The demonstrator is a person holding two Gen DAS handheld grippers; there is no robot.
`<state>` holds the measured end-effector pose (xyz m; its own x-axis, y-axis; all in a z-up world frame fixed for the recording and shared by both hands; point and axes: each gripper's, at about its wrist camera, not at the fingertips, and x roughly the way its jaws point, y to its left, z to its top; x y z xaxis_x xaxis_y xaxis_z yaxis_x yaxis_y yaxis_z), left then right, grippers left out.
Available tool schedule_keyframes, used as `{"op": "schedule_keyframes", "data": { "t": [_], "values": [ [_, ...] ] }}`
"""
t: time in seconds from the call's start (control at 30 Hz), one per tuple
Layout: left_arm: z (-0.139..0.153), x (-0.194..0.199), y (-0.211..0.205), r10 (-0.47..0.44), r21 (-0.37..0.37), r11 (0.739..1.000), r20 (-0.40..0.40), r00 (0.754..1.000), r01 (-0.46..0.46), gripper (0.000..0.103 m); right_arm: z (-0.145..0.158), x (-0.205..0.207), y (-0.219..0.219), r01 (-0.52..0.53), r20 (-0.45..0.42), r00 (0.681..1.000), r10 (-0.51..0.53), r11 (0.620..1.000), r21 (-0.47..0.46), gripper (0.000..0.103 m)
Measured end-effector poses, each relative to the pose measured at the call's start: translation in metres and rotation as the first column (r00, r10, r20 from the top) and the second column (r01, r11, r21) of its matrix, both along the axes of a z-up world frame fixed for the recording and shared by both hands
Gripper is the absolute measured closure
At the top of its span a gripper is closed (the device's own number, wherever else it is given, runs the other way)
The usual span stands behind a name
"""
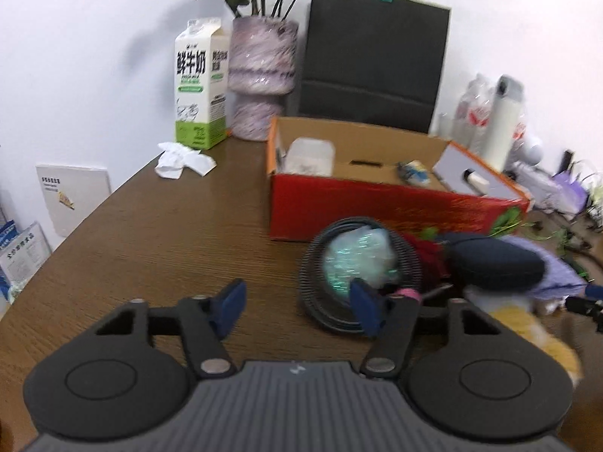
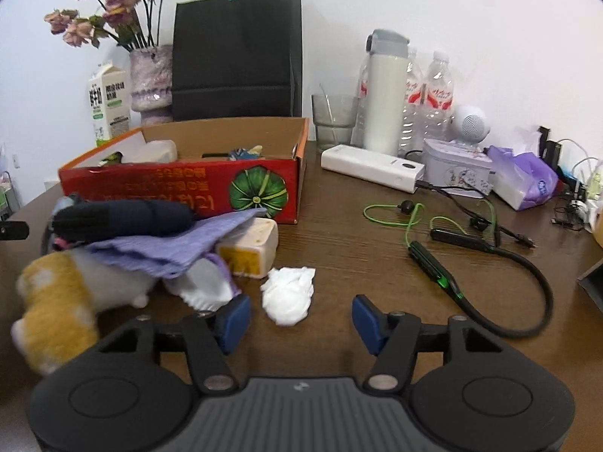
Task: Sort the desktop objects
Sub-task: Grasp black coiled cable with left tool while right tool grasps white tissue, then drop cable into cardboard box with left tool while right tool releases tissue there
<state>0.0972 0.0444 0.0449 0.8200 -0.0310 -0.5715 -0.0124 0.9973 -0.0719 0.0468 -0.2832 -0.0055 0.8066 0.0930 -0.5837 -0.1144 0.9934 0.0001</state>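
My left gripper [image 1: 297, 307] is open and empty above the brown desk [image 1: 169, 233]. Its right finger is beside a black coiled ring [image 1: 320, 301] that holds a shiny crumpled wrapper [image 1: 358, 260]. My right gripper [image 2: 301, 320] is open and empty, with a crumpled white tissue [image 2: 288, 293] just ahead between its fingers. A red cardboard box [image 1: 377, 207] with several items inside stands behind; it also shows in the right wrist view [image 2: 181, 188]. A pile of a dark case [image 2: 120, 218], a purple cloth [image 2: 173, 252] and a yellow-white plush toy [image 2: 56, 301] lies at the left.
A milk carton [image 1: 199, 83], flower vase [image 1: 260, 75] and black paper bag [image 1: 373, 52] stand along the wall. Another crumpled tissue [image 1: 184, 162] lies near the carton. In the right wrist view, a power bank [image 2: 371, 165], green earphones [image 2: 426, 248], bottles [image 2: 433, 105], thermos [image 2: 384, 94] and tissue pack [image 2: 524, 180] sit at right.
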Motion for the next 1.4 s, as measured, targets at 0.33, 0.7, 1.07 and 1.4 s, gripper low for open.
{"op": "schedule_keyframes", "data": {
  "t": [0.33, 0.7, 1.07, 1.4],
  "values": [
    [-0.015, 0.028, -0.003, -0.046, -0.016, 0.999, -0.029, 0.999, 0.045, 0.048, -0.011, 0.027, 0.009, -0.065, -0.042, 0.997, 0.066, 0.998, 0.019, 0.071],
    [-0.025, 0.043, -0.007, -0.083, -0.046, 0.996, -0.056, 0.995, 0.08, 0.074, -0.009, 0.031, 0.015, -0.108, -0.024, 0.994, 0.109, 0.994, 0.034, 0.084],
    [-0.001, 0.003, -0.006, -0.079, -0.064, 0.995, -0.011, 0.997, 0.078, 0.093, 0.014, 0.011, 0.018, -0.081, 0.062, 0.995, 0.079, 0.996, 0.043, 0.084],
    [0.021, -0.064, 0.005, -0.084, -0.087, 0.992, 0.032, 0.996, 0.087, 0.096, 0.043, -0.054, 0.038, -0.106, 0.123, 0.987, 0.099, 0.993, 0.047, 0.084]
  ]
}}
